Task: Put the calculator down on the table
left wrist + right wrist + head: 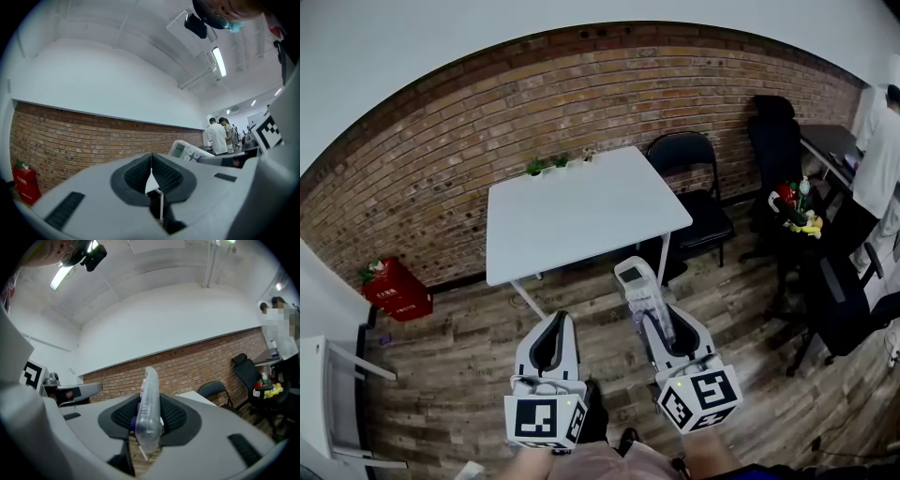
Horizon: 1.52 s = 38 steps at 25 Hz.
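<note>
Nothing is set down yet: the right tool (149, 420) pinches the calculator (636, 279) in the air, just short of the white desk (581, 216); the left tool (151, 178) is pressed together, empty.

Calculator (149, 413): translucent smooth plastic. Bench (581, 211): smooth matt white top. Wall (487, 131): rough brick. Floor (459, 356): matt wood-grain planks.
</note>
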Motion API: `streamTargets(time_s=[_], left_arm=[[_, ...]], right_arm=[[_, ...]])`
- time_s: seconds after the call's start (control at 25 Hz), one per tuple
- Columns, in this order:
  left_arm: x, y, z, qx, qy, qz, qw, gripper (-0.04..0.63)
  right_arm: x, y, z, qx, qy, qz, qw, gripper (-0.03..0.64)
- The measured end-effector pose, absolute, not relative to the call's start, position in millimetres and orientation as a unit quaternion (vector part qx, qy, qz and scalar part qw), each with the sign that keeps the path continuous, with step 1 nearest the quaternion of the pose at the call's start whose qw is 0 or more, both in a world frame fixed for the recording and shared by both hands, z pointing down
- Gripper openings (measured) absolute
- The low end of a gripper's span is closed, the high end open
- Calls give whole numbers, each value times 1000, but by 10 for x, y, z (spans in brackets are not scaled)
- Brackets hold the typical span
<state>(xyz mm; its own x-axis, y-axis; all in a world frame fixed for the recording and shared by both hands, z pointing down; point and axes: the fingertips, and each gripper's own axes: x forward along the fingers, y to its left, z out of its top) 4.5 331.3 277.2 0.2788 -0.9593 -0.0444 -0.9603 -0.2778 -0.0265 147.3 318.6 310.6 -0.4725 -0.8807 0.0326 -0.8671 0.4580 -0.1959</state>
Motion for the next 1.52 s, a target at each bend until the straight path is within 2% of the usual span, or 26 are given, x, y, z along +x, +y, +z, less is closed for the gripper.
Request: streamTargets(time_s=[0.52, 1.04, 1.52], left_arm=[[-448, 2123, 3182, -800, 600, 11, -22, 15], [-1093, 712, 3083, -806, 591, 27, -18, 15], [-1031, -100, 3207, -821, 570, 16, -23, 15]], right_arm=[[910, 2064, 3551, -509, 852, -123, -12, 127], [278, 700, 3362, -518, 849, -102, -11, 127], [341, -53, 3385, -539, 836, -102, -7, 127]])
